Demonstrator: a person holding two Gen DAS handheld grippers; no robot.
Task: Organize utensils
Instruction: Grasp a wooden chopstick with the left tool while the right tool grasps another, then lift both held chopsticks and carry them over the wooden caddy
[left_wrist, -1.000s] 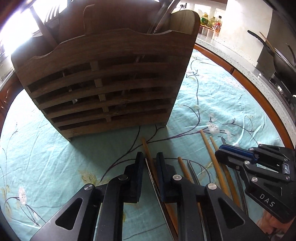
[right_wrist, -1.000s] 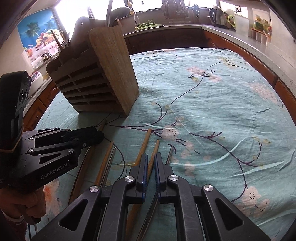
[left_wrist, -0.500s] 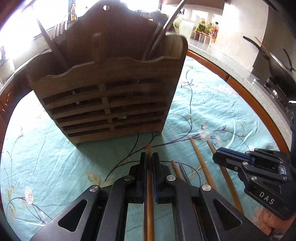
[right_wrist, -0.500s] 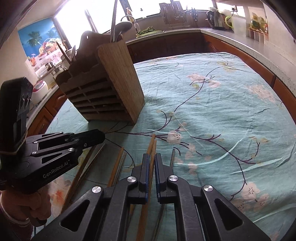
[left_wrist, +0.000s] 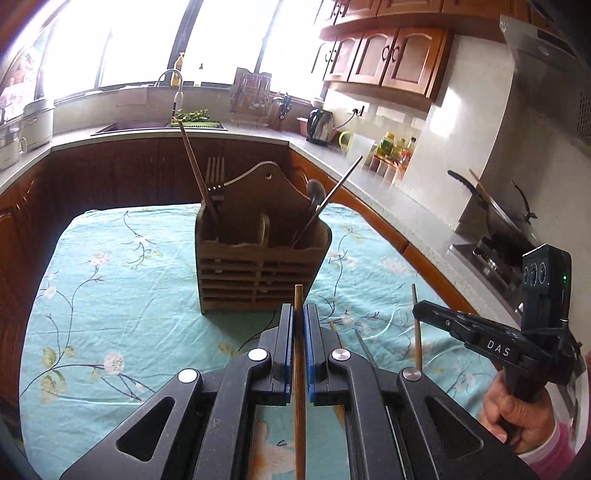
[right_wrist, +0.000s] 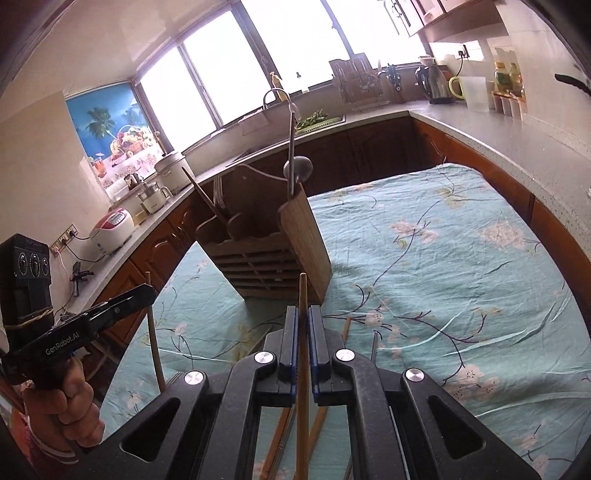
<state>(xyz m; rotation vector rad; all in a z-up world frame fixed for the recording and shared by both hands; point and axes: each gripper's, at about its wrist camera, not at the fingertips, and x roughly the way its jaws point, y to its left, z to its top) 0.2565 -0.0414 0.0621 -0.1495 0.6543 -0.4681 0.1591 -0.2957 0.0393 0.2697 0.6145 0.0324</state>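
A slatted wooden utensil holder (left_wrist: 258, 266) stands on the teal floral tablecloth (left_wrist: 110, 295); it also shows in the right wrist view (right_wrist: 269, 258). It holds a fork, a spoon and chopsticks. My left gripper (left_wrist: 299, 314) is shut on a wooden chopstick (left_wrist: 299, 369), lifted above the cloth in front of the holder. My right gripper (right_wrist: 303, 317) is shut on another wooden chopstick (right_wrist: 303, 369), also lifted. Each gripper shows in the other's view, the right one (left_wrist: 480, 332) and the left one (right_wrist: 110, 310). Several chopsticks (right_wrist: 345, 328) still lie on the cloth below.
Kitchen counter (left_wrist: 369, 192) wraps around the table, with a kettle (left_wrist: 319, 125), a sink (left_wrist: 147, 125) and a wok on the stove (left_wrist: 509, 218) at the right. A rice cooker (right_wrist: 110, 229) stands on the left counter.
Both grippers closed on chopsticks and rose well above the cloth, pulling back from the holder. The views now look over the whole table and kitchen.
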